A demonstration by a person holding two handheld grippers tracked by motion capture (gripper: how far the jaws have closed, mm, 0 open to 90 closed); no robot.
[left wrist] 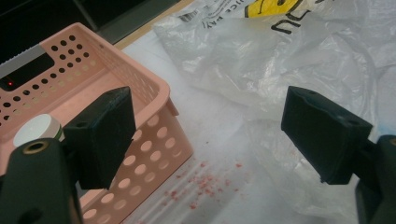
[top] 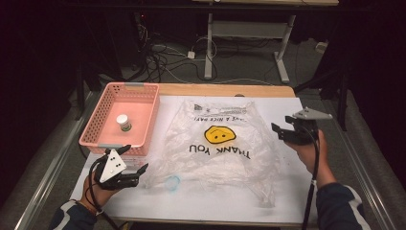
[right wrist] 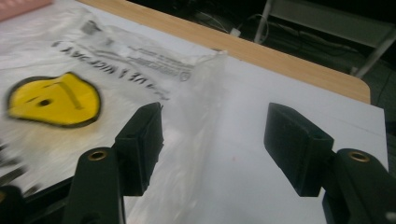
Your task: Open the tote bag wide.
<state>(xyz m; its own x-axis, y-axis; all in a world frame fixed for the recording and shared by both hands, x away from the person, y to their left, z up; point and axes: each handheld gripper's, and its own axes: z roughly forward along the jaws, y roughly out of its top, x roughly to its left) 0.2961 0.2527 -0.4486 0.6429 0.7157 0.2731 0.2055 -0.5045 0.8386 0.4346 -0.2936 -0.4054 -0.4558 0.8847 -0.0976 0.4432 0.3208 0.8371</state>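
A clear plastic bag (top: 218, 143) printed with a yellow smiley and "THANK YOU" lies flat on the white table cover (top: 201, 203). My left gripper (top: 134, 159) hovers at the bag's near left corner, beside the pink basket (top: 143, 103), jaws open and empty. In the left gripper view the left gripper (left wrist: 210, 135) frames bare cover between the basket (left wrist: 154, 88) and the bag (left wrist: 261, 51). My right gripper (top: 283, 125) is held at the bag's right edge, open. In the right gripper view the right gripper (right wrist: 215, 140) straddles the bag's (right wrist: 70, 135) crumpled edge without touching it.
A small white-capped bottle (top: 123, 122) stands inside the basket, also seen in the left gripper view as the bottle (left wrist: 37, 130). A small bluish round thing (top: 172, 182) lies by the bag's near edge. Pink crumbs (left wrist: 196, 186) dot the cover. The wooden table edge (right wrist: 289, 65) runs along the far side.
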